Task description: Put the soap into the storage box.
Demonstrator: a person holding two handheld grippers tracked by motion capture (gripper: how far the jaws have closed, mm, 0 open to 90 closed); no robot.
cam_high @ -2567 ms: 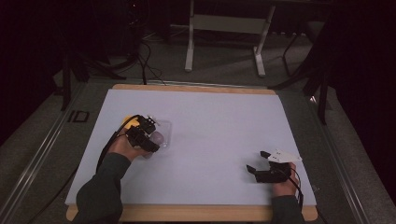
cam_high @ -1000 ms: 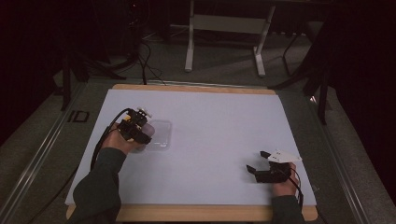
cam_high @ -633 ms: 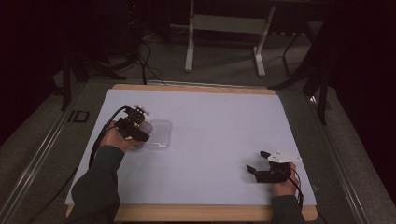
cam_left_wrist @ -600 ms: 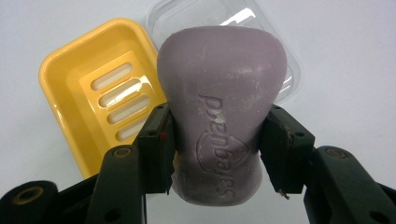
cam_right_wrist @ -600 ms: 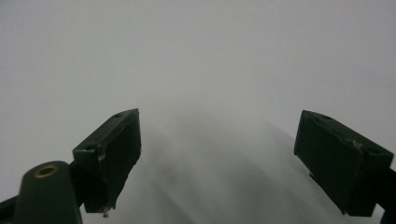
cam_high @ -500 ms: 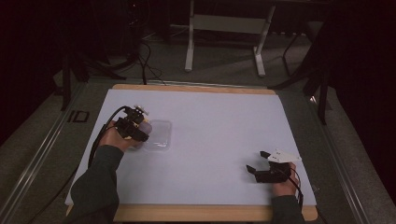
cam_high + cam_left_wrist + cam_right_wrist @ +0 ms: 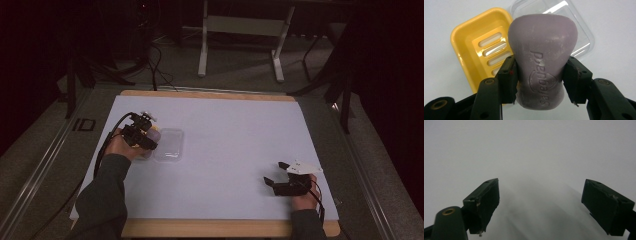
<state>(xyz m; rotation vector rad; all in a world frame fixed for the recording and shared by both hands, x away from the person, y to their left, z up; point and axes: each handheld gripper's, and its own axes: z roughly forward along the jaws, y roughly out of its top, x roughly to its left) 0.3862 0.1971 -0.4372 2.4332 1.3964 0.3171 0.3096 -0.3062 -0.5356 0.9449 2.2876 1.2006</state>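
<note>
Purple soap bar (image 7: pixel 541 62) sits clamped between the jaws of the left gripper (image 7: pixel 540 80), both pads pressing its narrow waist; it hangs above a yellow slotted soap dish (image 7: pixel 477 47) with a clear plastic lid (image 7: pixel 574 27) just beside it. From the high view, that left gripper (image 7: pixel 142 137) is at the white table mat's (image 7: pixel 235 135) left side. Well apart at the right, the right gripper (image 7: pixel 277 175) rests low over the mat, its jaws spread wide with nothing between them

Dim high view with dark surroundings; right gripper view soft, hazy, shadowed.
</note>
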